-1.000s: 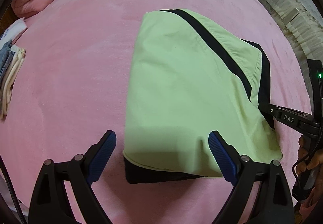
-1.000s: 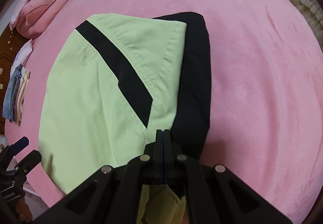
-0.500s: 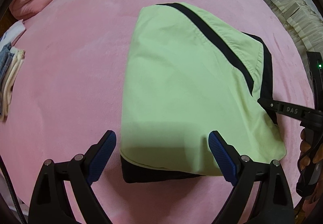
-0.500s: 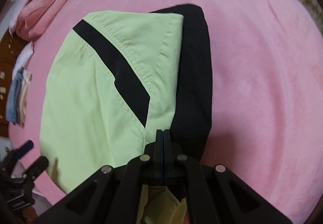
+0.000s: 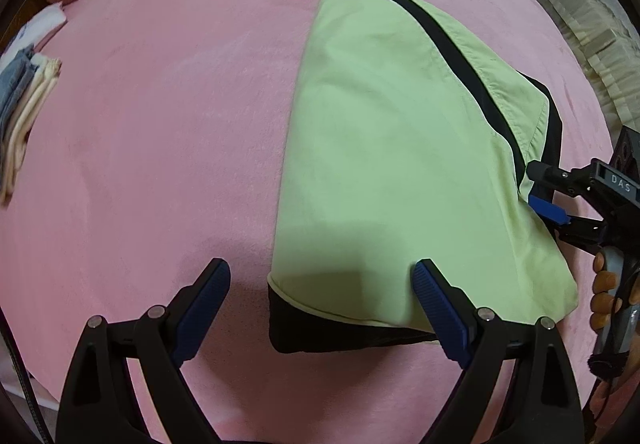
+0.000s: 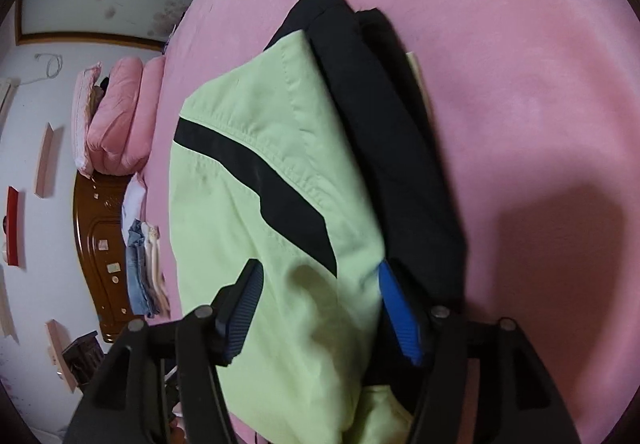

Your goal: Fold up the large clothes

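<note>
Jacket (image 5: 384,164) folded on pink bed (image 5: 160,124). Left claw (image 5: 320,292) wide open. Right claw (image 6: 320,308) open too, straddling cloth.

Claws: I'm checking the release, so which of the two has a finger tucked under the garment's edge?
The right claw: open, one blue finger under the green-and-black garment. The left claw hovers open.

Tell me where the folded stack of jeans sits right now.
The jeans stack lies at the pink bed's far left edge in the left wrist view, left of the green garment.
</note>
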{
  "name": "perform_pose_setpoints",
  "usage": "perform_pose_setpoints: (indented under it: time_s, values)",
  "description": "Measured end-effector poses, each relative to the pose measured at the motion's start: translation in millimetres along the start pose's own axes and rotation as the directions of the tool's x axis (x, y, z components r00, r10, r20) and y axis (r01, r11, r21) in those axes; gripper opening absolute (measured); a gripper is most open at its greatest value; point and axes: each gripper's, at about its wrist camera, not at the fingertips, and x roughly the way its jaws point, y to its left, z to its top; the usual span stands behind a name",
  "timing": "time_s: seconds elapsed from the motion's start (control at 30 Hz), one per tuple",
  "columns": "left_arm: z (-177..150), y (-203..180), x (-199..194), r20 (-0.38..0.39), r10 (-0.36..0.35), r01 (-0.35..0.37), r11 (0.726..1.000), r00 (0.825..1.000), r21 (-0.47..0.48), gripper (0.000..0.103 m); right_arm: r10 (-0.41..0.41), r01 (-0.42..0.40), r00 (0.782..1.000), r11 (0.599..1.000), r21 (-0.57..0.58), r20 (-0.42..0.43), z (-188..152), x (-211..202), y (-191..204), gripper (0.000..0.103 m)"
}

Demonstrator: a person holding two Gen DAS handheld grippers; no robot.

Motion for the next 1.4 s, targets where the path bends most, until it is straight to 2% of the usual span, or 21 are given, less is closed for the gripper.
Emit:
perform_pose_setpoints:
  time_s: [0.07, 0.13, 0.2, 0.23, 0.4, 0.47, 0.57, 0.67, 0.8, 0.9, 0.97, 1.07, 1.17, 1.2, 1.23, 1.27, 1.3, 1.37, 1.4]
  values:
    - [-2, 1, 0, -0.002, -0.006, 0.006, 1.000, 1.000, -0.011, 0.092, 0.001, -0.001, 1.000, 1.000, -0.015, -0.007, 3, 4, 3, 0.062]
    - [-2, -1, 2, -0.005, -0.005, 0.005, 1.000, 1.000, -0.011, 0.092, -0.006, 0.006, 1.000, 0.999, -0.032, -0.019, 3, 11, 9, 0.049]
    - [-5, -3, 1, -0.005, -0.002, 0.002, 1.000, 1.000, -0.005, 0.092, -0.061, 0.059, 0.998, 0.996, -0.060, -0.023, 3, 20, 16, 0.011]
    - [-5, -3, 1, -0.006, -0.001, 0.001, 1.000, 1.000, -0.002, 0.092, -0.088, 0.086, 0.996, 0.994, -0.070, -0.018, 0, 20, 19, 0.010]
    - [-5, -10, 3, -0.016, 0.009, -0.009, 1.000, 1.000, 0.018, 0.092, -0.082, 0.088, 0.995, 0.992, -0.091, 0.064, -14, 3, 20, 0.003]
    - [-4, -11, 4, -0.017, 0.012, -0.012, 1.000, 1.000, 0.022, 0.092, -0.097, 0.109, 0.989, 0.988, -0.106, 0.115, -21, -13, 22, 0.002]
    - [-1, -12, 3, -0.018, 0.010, -0.009, 1.000, 1.000, 0.026, 0.092, -0.075, 0.091, 0.982, 0.992, -0.088, 0.172, -25, -38, 18, 0.001]
    - [1, -16, 3, -0.013, 0.003, -0.003, 0.999, 1.000, 0.038, 0.092, -0.097, 0.121, 0.966, 0.989, -0.088, 0.238, -29, -65, 18, 0.000]
    - [1, -22, 4, -0.018, -0.005, 0.006, 0.998, 1.000, 0.060, 0.092, -0.161, 0.192, 0.954, 0.976, -0.103, 0.251, -27, -74, 16, 0.000]
    - [1, -23, 7, -0.023, 0.003, -0.001, 0.997, 1.000, 0.077, 0.092, -0.228, 0.255, 0.945, 0.962, -0.095, 0.233, -27, -64, 11, 0.000]
    - [-1, -25, 7, -0.030, 0.007, -0.005, 0.997, 1.000, 0.082, 0.092, -0.291, 0.318, 0.930, 0.944, -0.092, 0.226, -25, -50, 9, 0.000]
    - [-4, -25, 8, -0.043, 0.008, -0.005, 0.996, 0.999, 0.084, 0.092, -0.390, 0.422, 0.890, 0.901, -0.101, 0.237, -26, -27, 16, 0.001]
    - [-8, -20, 2, -0.037, 0.011, -0.008, 0.997, 0.999, 0.081, 0.092, -0.486, 0.535, 0.819, 0.838, -0.102, 0.304, -33, -24, 29, 0.001]
    - [-9, -19, -1, -0.034, 0.010, -0.008, 0.997, 0.999, 0.081, 0.092, -0.545, 0.601, 0.769, 0.794, -0.088, 0.335, -36, -27, 34, 0.005]
    - [-11, -18, -4, -0.031, 0.012, -0.010, 0.997, 0.999, 0.082, 0.092, -0.585, 0.643, 0.732, 0.763, -0.070, 0.350, -40, -30, 36, 0.007]
    - [-13, -16, -6, -0.029, 0.016, -0.013, 0.996, 0.999, 0.085, 0.092, -0.599, 0.655, 0.718, 0.753, -0.055, 0.355, -42, -33, 37, 0.007]
    - [-15, -15, -7, -0.028, 0.020, -0.017, 0.996, 0.999, 0.088, 0.092, -0.599, 0.650, 0.718, 0.759, -0.034, 0.355, -45, -38, 35, 0.007]
    - [-17, -16, -10, -0.030, 0.030, -0.027, 0.995, 0.999, 0.098, 0.092, -0.570, 0.604, 0.749, 0.797, 0.004, 0.338, -54, -50, 35, 0.007]
    - [-18, -17, -12, -0.033, 0.044, -0.040, 0.993, 0.998, 0.107, 0.092, -0.561, 0.591, 0.758, 0.806, 0.011, 0.332, -57, -52, 38, 0.008]
